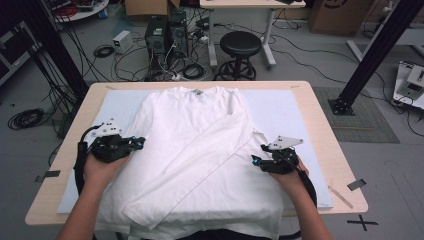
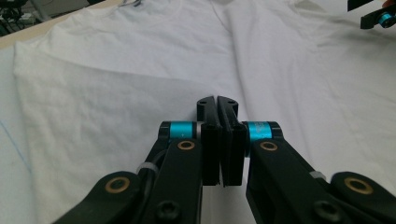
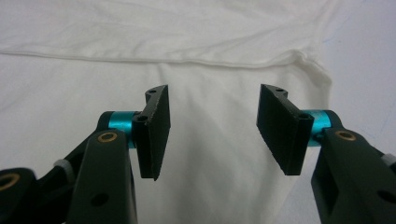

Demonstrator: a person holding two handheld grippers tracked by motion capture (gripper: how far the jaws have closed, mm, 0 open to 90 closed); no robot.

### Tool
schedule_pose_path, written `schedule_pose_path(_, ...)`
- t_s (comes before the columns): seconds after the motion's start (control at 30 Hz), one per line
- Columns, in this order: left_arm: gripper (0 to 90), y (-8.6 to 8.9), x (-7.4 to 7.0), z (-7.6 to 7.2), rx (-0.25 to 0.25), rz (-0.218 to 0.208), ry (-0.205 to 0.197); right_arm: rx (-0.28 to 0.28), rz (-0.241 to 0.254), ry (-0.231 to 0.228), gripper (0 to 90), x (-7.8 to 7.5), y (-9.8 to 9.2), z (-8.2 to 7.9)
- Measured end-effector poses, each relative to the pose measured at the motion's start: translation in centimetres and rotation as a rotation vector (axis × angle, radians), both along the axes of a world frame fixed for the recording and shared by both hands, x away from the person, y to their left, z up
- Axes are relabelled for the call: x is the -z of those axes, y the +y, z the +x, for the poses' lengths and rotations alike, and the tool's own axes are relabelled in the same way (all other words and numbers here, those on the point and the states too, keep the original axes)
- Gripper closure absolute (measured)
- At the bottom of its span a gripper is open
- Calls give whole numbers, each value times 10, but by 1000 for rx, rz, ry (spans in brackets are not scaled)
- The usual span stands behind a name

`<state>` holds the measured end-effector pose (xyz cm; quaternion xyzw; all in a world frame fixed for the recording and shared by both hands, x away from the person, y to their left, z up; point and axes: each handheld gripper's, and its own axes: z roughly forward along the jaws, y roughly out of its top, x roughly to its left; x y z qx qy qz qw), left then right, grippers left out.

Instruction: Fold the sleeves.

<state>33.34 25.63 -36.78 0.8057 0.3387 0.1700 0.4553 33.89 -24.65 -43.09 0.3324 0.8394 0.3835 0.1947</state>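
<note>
Taking the shirt point(image 1: 195, 150) as the landmark: it lies flat and face-up on a pale blue mat point(image 1: 280, 107) that covers most of the wooden table point(image 1: 325, 140), its collar point(image 1: 197, 91) at the far edge and its hem hanging over the near edge toward the person. One long fold runs slantwise across the shirt's front, from the lower left up toward the right shoulder.

At the shirt's left edge, the left gripper point(image 1: 139, 142) sits in the person's left hand point(image 1: 102, 167), pointing inward over the cloth. In the left gripper view its jaws are pressed flat together, pad against pad, with no cloth between them; the left gripper point(image 2: 218, 105) hangs above the shirt's left side without touching it, and the white fabric point(image 2: 116, 93) spreads out ahead of it with the collar far off at the top.

At the shirt's right edge, the right gripper point(image 1: 255, 160) rests in the right hand point(image 1: 290, 175), aimed inward at the folded sleeve. In the right gripper view the right gripper point(image 3: 212, 128) has its jaws standing well apart, with nothing between the pads point(image 3: 156, 130); beyond them lies the shirt, a folded edge point(image 3: 187, 61) crossing ahead and the mat at the far right.

Behind the shirt, past the table's far side, a black stool point(image 1: 240, 47) stands on the floor among cables point(image 1: 165, 70).
</note>
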Motion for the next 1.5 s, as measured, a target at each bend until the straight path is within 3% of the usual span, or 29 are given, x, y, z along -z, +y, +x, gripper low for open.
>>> schedule_pose_path(0.27, 878, -30, -8, 10, 32, -11, -6, 4, 6, 5, 454, 0, -2, 0)
schedule_pose_path(0.6, 878, -76, -30, 24, 107, -2, -37, -2, 8, -6, 454, -1, -2, 1)
schedule_pose_path(0.67, 878, -84, -32, 28, 118, -5, -35, 1, 10, -1, 454, -2, -2, 0)
schedule_pose_path(0.77, 876, -92, -27, 33, 124, 24, -16, -3, 9, -2, 454, -1, -1, 0)
schedule_pose_path(0.8, 863, -92, -27, 33, 124, 24, -16, -3, 9, -2, 454, -1, -1, 0)
schedule_pose_path(0.83, 765, -90, -17, 35, 97, 5, 7, -4, 8, -2, 454, -1, -2, 0)
schedule_pose_path(0.93, 634, -79, -8, 33, 58, -6, 17, 1, 10, 0, 454, -2, -2, -1)
schedule_pose_path(1.03, 558, -69, -3, 29, 40, -15, 23, 0, 9, -1, 454, -1, -3, 0)
schedule_pose_path(1.07, 539, -58, 1, 24, 32, -34, 34, -1, 8, 2, 454, 0, -2, 0)
schedule_pose_path(1.1, 532, -58, 1, 24, 32, -34, 34, -2, 6, 3, 454, 0, -2, 0)
schedule_pose_path(1.13, 527, -49, 7, 16, 28, -67, 40, -5, 6, 1, 454, 0, -1, 0)
schedule_pose_path(1.33, 512, -28, 26, -1, 39, -81, 56, -10, -4, 3, 454, 1, 3, 0)
schedule_pose_path(1.5, 503, -23, 29, -2, 39, -97, 67, -11, -7, 5, 454, 1, 4, 0)
